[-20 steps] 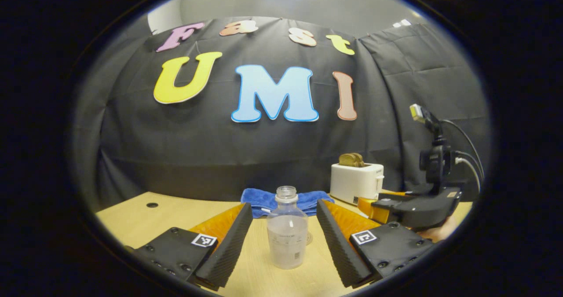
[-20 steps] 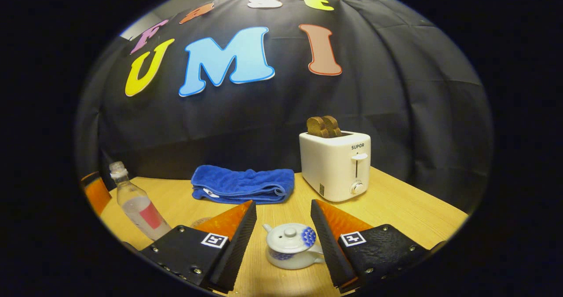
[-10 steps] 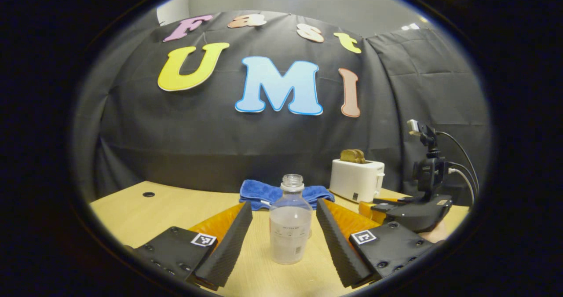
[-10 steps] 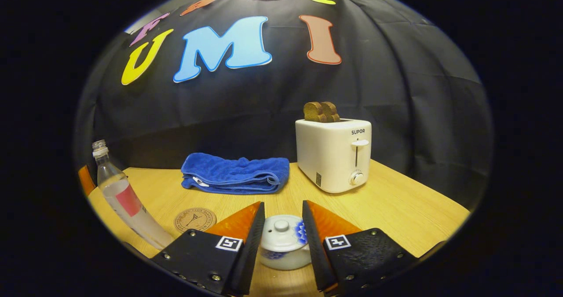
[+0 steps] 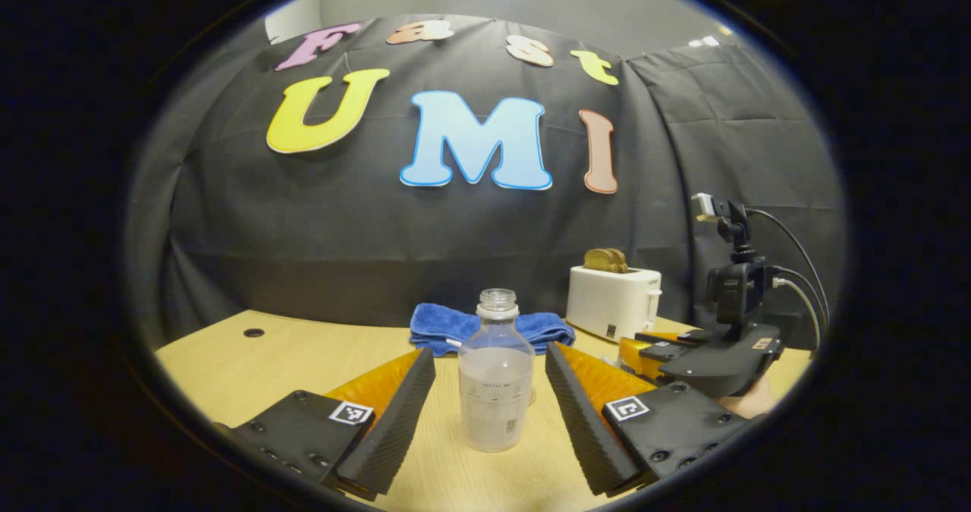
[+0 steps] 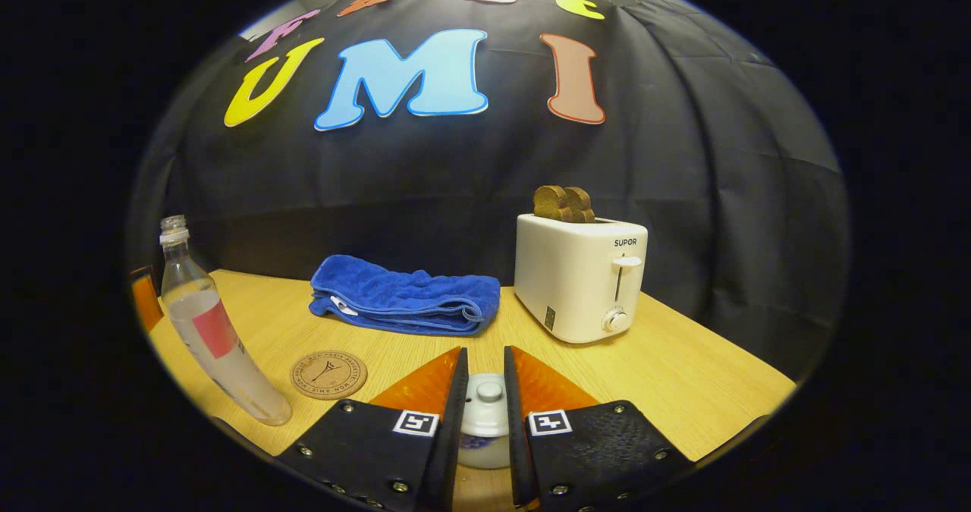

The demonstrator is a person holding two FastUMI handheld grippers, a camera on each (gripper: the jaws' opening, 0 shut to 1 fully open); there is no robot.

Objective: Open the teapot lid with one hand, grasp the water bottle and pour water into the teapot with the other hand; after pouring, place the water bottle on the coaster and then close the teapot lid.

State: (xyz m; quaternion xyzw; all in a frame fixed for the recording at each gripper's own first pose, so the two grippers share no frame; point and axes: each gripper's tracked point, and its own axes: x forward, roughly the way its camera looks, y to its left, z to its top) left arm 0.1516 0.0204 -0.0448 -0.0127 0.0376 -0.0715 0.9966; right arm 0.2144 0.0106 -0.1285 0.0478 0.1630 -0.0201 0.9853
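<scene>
While the clear plastic water bottle (image 5: 494, 379) is flanked untouched by the wide-open left claw (image 5: 491, 402), the white teapot lid's (image 6: 485, 408) knob is closely bracketed by the nearly closed right claw (image 6: 484, 398), contact indiscernible.

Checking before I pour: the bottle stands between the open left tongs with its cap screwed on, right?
Not quite. The left gripper view shows the bottle standing between the open left tongs, untouched, but its mouth is open: no cap on it.

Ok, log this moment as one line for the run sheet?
phase: lid grasp | right gripper: closed around teapot lid, lid still on | left gripper: open, straddling water bottle | coaster: bare
</scene>
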